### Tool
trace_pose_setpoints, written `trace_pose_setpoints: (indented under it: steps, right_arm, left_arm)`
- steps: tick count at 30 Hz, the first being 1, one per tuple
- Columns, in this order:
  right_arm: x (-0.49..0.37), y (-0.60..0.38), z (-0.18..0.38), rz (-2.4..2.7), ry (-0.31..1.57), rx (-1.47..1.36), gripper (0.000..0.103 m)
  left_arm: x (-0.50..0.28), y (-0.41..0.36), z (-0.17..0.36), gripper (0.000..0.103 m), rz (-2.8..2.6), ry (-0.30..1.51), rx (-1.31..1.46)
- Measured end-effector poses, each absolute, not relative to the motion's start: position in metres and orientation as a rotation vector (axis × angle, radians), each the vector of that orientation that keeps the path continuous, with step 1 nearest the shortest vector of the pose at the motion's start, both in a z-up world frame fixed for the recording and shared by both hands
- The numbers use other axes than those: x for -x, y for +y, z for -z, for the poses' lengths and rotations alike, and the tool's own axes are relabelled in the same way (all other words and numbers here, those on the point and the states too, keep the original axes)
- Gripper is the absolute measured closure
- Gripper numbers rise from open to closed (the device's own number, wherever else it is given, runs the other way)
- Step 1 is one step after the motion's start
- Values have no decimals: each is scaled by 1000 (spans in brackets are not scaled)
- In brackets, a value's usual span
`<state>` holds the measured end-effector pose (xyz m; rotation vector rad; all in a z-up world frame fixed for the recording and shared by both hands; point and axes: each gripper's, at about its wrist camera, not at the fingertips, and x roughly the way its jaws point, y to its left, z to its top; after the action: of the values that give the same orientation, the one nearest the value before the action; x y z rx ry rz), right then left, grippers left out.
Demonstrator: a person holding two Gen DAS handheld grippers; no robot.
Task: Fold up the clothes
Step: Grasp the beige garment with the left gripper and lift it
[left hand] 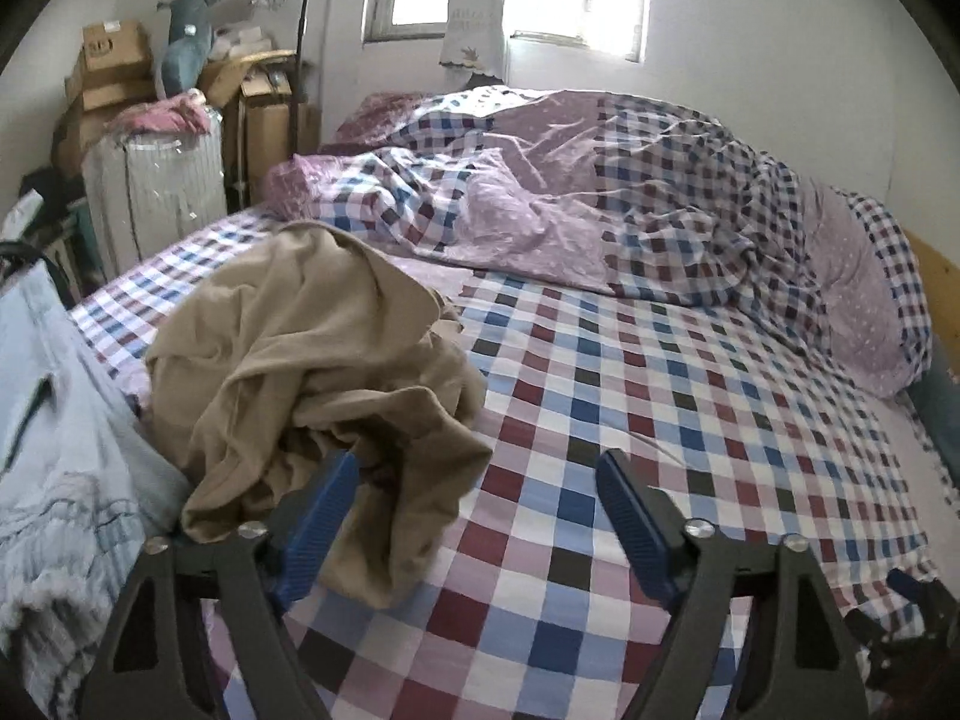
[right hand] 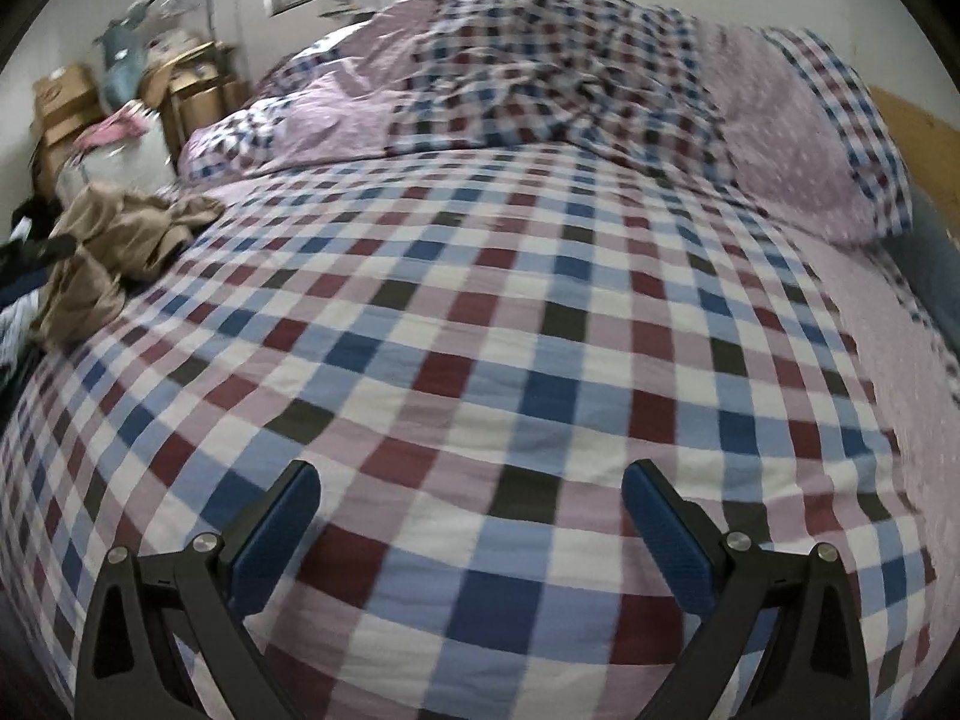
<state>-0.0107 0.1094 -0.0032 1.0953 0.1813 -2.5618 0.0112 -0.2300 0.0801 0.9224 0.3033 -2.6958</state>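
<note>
Two grippers, both spread wide, nothing held: left gripper right at the tan garment, right gripper over bare checked sheet, well apart from it. Garment lies crumpled at the bed's left edge, beside a pale blue garment. Risk: pinching several bunched layers, or dragging it off the edge. Farther: quilt, boxes; no writing readable.

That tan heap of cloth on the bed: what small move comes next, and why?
Probably ease the left tool forward and close on the tan garment. It lies crumpled and unfolded, both tools are open and empty, and the right tool is farther away.
</note>
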Motion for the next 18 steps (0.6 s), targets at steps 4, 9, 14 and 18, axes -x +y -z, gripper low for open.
trace_pose_setpoints:
  steps: [4, 9, 14, 18]
  right_arm:
    - [11, 107, 5, 2552, 183, -1101, 0]
    - [17, 108, 9, 2542, 179, -1131, 0]
    - [16, 109, 6, 2533, 163, -1116, 0]
    - [12, 108, 0, 2516, 135, -1073, 0]
  left_arm:
    - [5, -233, -69, 37, 2673, 247, -972]
    - [23, -238, -59, 63, 2663, 251, -995]
    - [24, -244, -53, 97, 2699, 415, -1036]
    - [18, -231, -68, 99, 2835, 476, -976]
